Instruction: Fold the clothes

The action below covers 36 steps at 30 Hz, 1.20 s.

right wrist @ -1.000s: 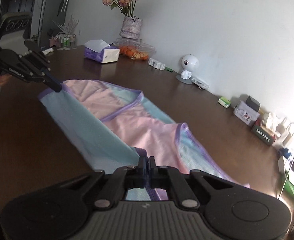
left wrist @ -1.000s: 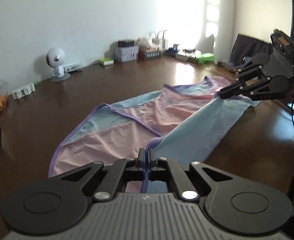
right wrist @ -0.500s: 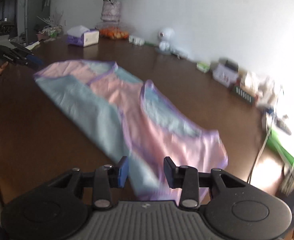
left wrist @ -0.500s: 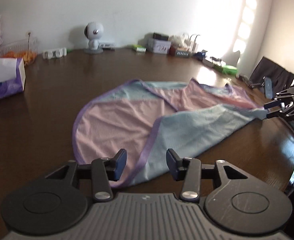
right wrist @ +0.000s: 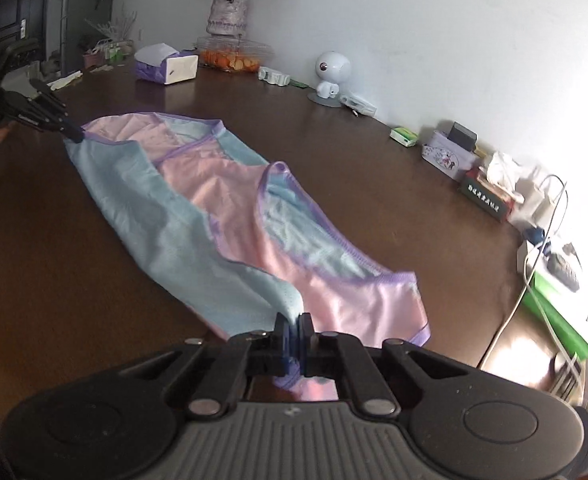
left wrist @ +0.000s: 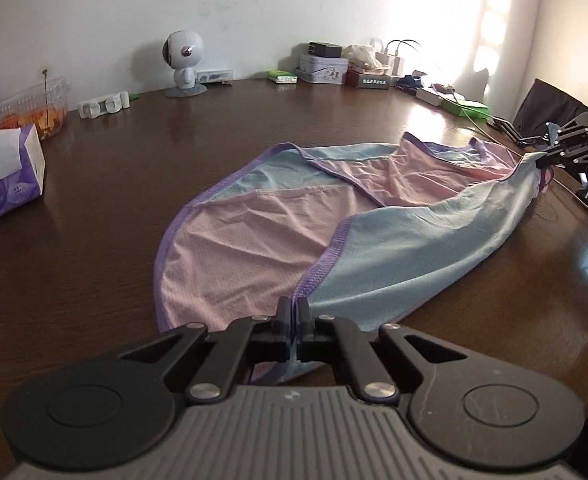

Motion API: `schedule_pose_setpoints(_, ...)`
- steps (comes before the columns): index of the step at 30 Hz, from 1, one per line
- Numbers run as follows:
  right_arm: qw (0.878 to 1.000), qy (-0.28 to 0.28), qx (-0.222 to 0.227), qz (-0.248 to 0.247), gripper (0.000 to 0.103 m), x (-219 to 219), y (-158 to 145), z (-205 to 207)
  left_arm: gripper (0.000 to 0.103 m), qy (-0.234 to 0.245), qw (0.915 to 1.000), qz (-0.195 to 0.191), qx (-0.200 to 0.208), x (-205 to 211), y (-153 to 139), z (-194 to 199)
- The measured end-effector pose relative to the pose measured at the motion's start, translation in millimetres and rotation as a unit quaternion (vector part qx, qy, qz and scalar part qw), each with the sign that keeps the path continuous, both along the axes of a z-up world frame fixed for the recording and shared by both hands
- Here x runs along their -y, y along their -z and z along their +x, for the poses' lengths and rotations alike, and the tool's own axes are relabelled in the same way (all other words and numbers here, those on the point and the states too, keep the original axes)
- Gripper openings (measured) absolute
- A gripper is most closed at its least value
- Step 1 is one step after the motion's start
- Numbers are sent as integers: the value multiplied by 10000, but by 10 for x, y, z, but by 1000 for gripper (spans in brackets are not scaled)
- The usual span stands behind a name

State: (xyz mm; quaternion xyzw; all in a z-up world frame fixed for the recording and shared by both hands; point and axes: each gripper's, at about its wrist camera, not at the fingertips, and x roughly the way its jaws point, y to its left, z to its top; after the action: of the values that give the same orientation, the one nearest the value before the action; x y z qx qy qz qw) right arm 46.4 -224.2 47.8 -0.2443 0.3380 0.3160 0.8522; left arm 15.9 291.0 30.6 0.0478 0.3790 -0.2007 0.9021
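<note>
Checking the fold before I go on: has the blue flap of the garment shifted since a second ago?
Yes. The blue flap hung taut above the table between both grippers; now it lies draped on the pink layer.

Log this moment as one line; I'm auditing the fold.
task: fold clothes | left gripper: shut on garment near edge | right gripper: shut on garment far end | garment: blue flap partly folded over pink, on table
</note>
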Motion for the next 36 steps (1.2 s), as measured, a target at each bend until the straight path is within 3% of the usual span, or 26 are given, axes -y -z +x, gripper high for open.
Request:
schedule_pose_setpoints(3,9984,145,-324,-442,15,-36,185,272,4,-76,9999,8,-87,0,37,20)
schedule_pose_setpoints(5,9972,158,-126,-715,22,-67,215,214,4,-201,9998,36,-76,-12,6,-32)
schedule_pose_setpoints(8,9994,85,39,-322,27,-57,58,11,10,-290,9995,-124,51,2,-78,-58)
schedule_pose_setpoints(11,9993,-52,63,375,27,-168,-51,-147,39,-291,9984,-435,206,94,-137,-9)
schedule_pose_setpoints(12,9984,-91,57,557,26,-263,-39,-171,42,-255,9984,-450,232,157,-137,23)
schedule_pose_setpoints(17,9965,488,-69,681,24,-742,265,-69,41,48,10000,-24,55,496,32,151)
schedule_pose_setpoints(22,9858,1320,-193,1017,20,-722,347,-146,41,-42,9996,-237,172,364,150,-17)
schedule_pose_setpoints(26,9826,1568,-18,994,20,-685,410,-324,41,-159,9987,-405,252,278,197,-108)
schedule_pose_setpoints(36,9804,1668,-195,1033,20,-475,390,-456,39,-16,9997,-258,-7,319,113,-230)
